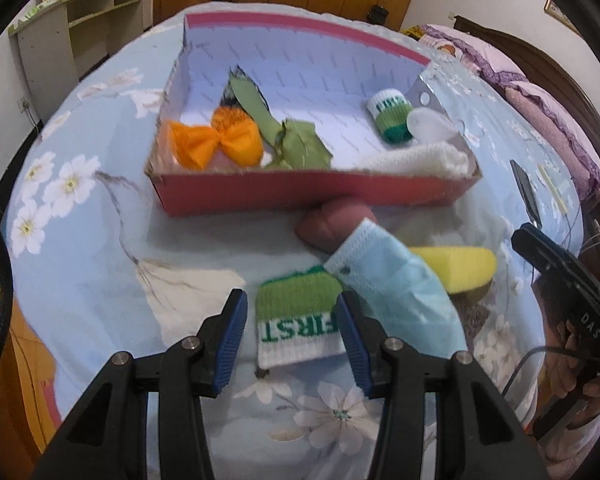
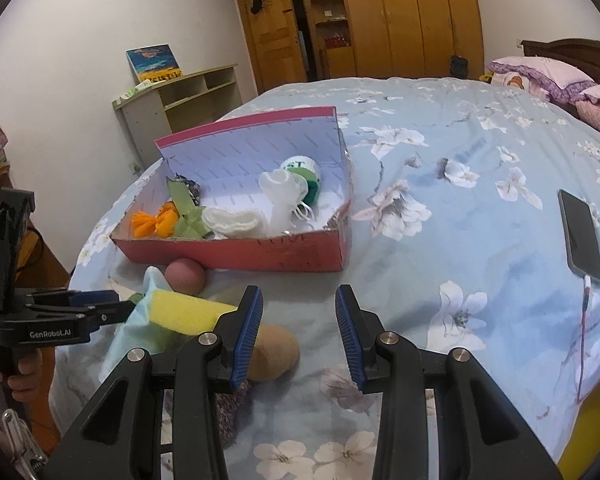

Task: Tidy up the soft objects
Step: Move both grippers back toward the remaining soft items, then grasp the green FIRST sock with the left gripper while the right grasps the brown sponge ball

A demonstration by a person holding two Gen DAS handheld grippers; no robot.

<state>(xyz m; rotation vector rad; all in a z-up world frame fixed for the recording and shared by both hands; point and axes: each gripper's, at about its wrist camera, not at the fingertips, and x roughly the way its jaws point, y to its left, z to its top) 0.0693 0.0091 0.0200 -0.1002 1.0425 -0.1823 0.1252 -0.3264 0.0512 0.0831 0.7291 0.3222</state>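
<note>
Left wrist view: left gripper (image 1: 291, 338) fingers stand open astride the knitted "FIRST" cuff (image 1: 300, 320) lying on the bedsheet (image 1: 100, 280); light, soft, compressible—pinch across its ribbed middle.

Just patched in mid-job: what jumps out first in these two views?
A red cardboard box sits on the floral bedspread, already holding an orange bow, green ribbon and a rolled knit cuff. In front of it lies a loose pile: a green-and-white "FIRST" knit cuff between the open jaws of the left gripper, a blue face mask, a yellow sponge and a pink ball. The right gripper is open and empty.
</note>
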